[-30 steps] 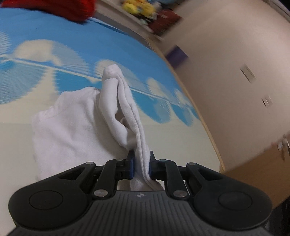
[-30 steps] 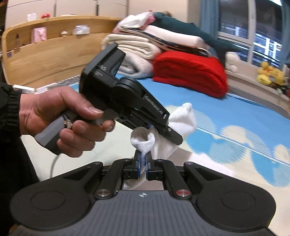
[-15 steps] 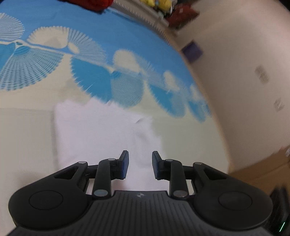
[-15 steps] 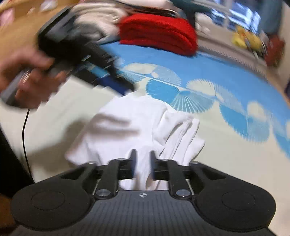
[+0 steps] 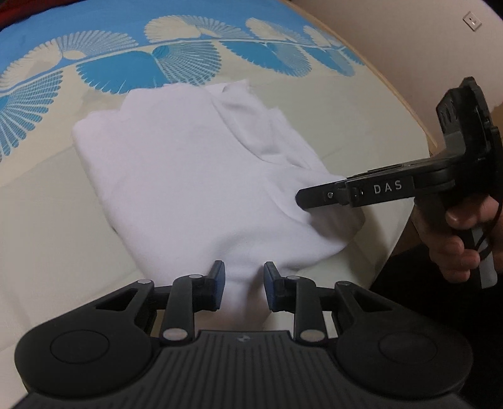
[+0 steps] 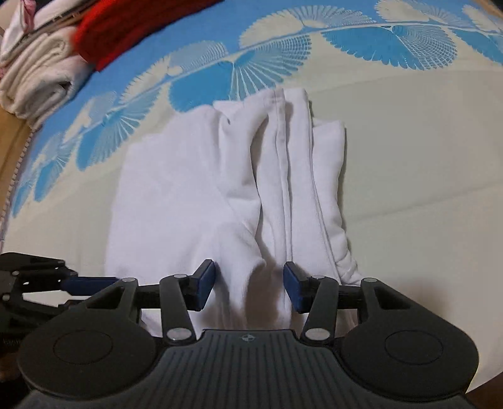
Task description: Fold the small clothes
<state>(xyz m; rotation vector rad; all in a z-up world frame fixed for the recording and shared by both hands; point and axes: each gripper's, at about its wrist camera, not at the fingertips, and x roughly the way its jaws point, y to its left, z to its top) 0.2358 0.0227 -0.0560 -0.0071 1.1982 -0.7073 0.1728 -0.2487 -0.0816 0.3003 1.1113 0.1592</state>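
a folded white garment (image 5: 195, 176) lies flat on the bed (image 5: 47, 220), in the middle of both wrist views, on the cream part of the cover just below the band of blue fan shapes. in the right wrist view its right side shows several long folds and seams running up the frame, with a rumpled hem at the lower right.

the left gripper (image 5: 240, 284) sits at the bottom centre of its own view, its jaws partly open with the near edge of the white garment in the gap; the blue pads (image 5: 218, 283) stand clear of the cloth, so nothing is gripped. in the right wrist view the same gripper shows only as black linkage and a blue finger at the lower left edge.

the right gripper (image 6: 248, 283) is at the bottom centre of its view, its jaws opening and wider apart than the left pair; a ridge of the garment lies between the pads (image 6: 206, 280) without being pinched. in the left wrist view it reaches in from the right edge, its tip over the garment's right part, held by a hand (image 5: 456, 239) at the right edge.

at the upper left of the right wrist view, a red blanket (image 6: 132, 28) and folded cream bedding (image 6: 34, 72) are piled on the bed. no containers show.
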